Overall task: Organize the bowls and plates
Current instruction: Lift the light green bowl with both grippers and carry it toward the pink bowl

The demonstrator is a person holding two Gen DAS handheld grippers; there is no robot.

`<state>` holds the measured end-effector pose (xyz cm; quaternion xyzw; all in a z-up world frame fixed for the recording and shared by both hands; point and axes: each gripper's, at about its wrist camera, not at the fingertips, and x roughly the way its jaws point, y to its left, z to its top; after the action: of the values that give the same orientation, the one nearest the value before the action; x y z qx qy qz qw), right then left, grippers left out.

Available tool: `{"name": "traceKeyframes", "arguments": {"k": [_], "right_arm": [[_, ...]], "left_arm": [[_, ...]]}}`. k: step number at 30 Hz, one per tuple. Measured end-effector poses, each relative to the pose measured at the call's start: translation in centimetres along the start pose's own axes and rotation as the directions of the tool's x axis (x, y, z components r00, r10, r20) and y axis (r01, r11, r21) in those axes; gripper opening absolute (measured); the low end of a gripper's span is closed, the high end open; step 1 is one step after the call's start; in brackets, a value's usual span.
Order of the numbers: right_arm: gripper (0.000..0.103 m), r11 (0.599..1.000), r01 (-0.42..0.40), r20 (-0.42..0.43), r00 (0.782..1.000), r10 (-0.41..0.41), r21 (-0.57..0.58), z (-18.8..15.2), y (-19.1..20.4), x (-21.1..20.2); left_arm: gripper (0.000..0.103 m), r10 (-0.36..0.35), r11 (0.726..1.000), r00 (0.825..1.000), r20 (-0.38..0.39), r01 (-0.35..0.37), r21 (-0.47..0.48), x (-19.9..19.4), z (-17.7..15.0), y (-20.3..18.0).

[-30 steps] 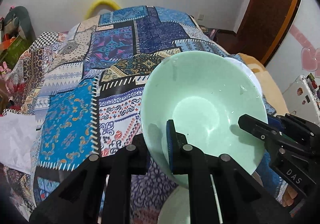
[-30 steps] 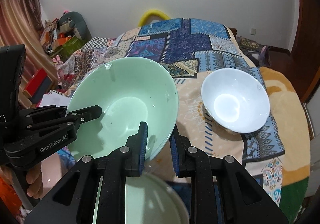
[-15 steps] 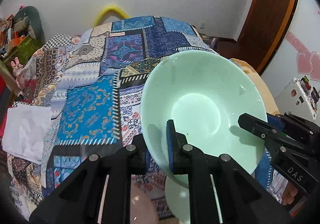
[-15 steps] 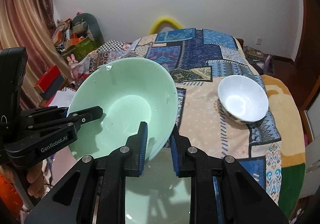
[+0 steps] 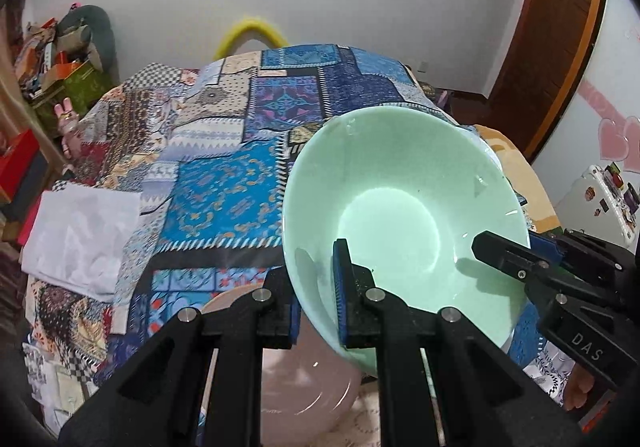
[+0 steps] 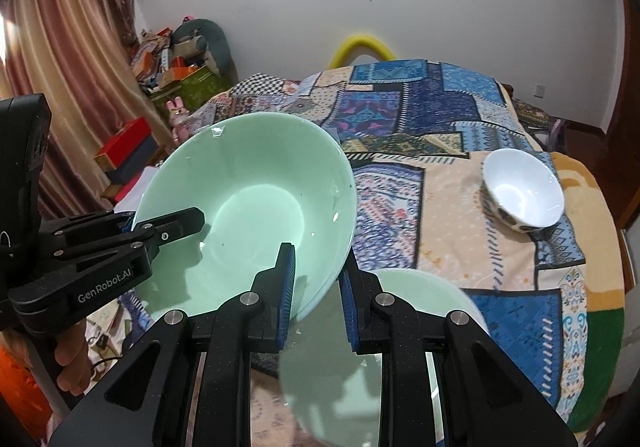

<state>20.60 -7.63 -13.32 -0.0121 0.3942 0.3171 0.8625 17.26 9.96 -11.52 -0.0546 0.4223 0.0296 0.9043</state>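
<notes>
Above a bed covered in a patchwork quilt (image 5: 240,183), I am holding a large mint-green bowl (image 5: 400,215) in the air, tilted, between two grippers. My left gripper (image 5: 316,299) is clenched on the bowl's near-left rim, one pad inside and one outside. My right gripper (image 6: 316,283) is clamped on the opposite rim the same way.

Compared with a second ago, the bowl is riding higher and farther back: more quilt and wall are showing. A small white bowl (image 6: 524,191) with a patterned outside is now looking much smaller and well apart on the quilt. A pale pink bowl (image 5: 304,379) has come into view directly beneath my left gripper, and a mint-green dish (image 6: 400,327) is sitting below my right.

I judge I am carrying the bowl toward a stacking spot.
</notes>
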Motion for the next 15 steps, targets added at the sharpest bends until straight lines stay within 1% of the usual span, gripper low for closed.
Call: {"name": "traceKeyframes", "arguments": {"k": [8,15], "right_arm": [[0.02,0.999,-0.043,-0.016,0.999,0.042,-0.013,-0.7,3.1,0.9],[0.02,0.997,-0.076,-0.046,0.996,0.075,-0.018,-1.5,5.1,2.3]], "left_arm": [[0.013,0.045,0.998,0.999,0.008,-0.045,-0.034,-1.8,-2.0,2.7],[0.013,0.065,0.996,0.998,-0.012,-0.066,-0.066,-2.2,-3.7,5.0]]}}
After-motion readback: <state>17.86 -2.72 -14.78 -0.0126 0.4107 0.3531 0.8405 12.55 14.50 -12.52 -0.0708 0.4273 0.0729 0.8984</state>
